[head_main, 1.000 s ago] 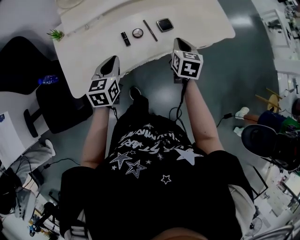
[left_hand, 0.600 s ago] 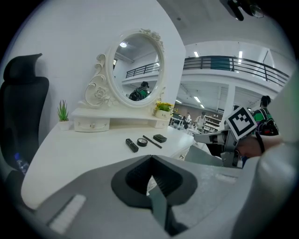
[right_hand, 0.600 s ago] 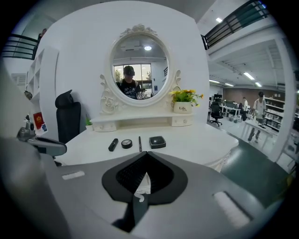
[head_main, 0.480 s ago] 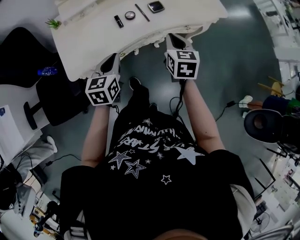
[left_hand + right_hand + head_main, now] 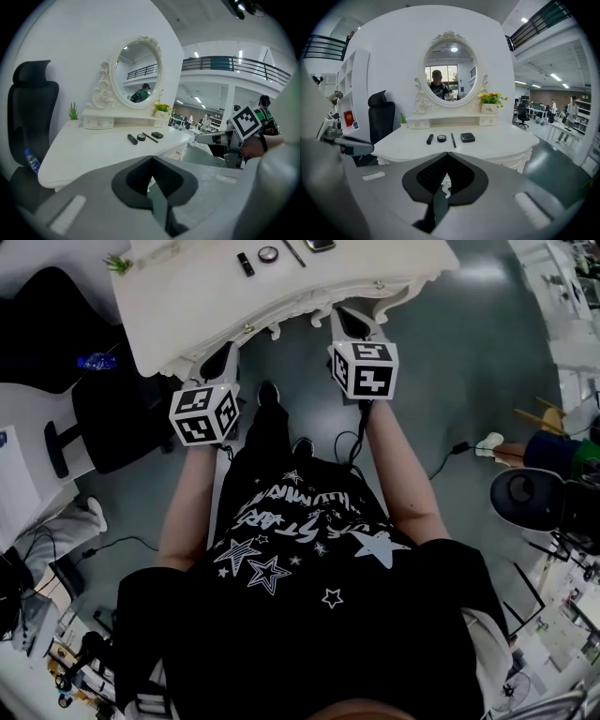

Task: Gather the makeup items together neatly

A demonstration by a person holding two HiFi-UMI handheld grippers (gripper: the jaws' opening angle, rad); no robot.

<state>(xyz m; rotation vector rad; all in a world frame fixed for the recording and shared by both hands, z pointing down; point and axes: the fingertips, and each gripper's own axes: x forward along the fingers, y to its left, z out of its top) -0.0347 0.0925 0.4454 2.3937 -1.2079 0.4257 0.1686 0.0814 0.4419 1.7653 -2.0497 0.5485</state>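
Four makeup items lie in a row at the middle of the white dressing table (image 5: 187, 306): a black lipstick (image 5: 246, 263) (image 5: 430, 139), a round compact (image 5: 268, 254) (image 5: 441, 138), a thin pencil (image 5: 293, 252) (image 5: 453, 139) and a square black compact (image 5: 320, 245) (image 5: 467, 137). The left gripper view shows the same row, with the lipstick (image 5: 132, 139) leftmost. My left gripper (image 5: 223, 360) (image 5: 151, 161) hangs off the table's front edge, over the floor, shut and empty. To its right my right gripper (image 5: 349, 320) (image 5: 446, 157) is likewise short of the edge, shut, with nothing in it.
A black office chair (image 5: 103, 437) (image 5: 380, 117) stands left of the table, with a water bottle (image 5: 97, 360) by it. An oval mirror (image 5: 450, 70), a small green plant (image 5: 119, 263) and a flower pot (image 5: 489, 104) stand at the table's back.
Both grippers have drawn back from the table, off its top and out over the floor. In the head view the table and the row of items have slid toward the top edge.
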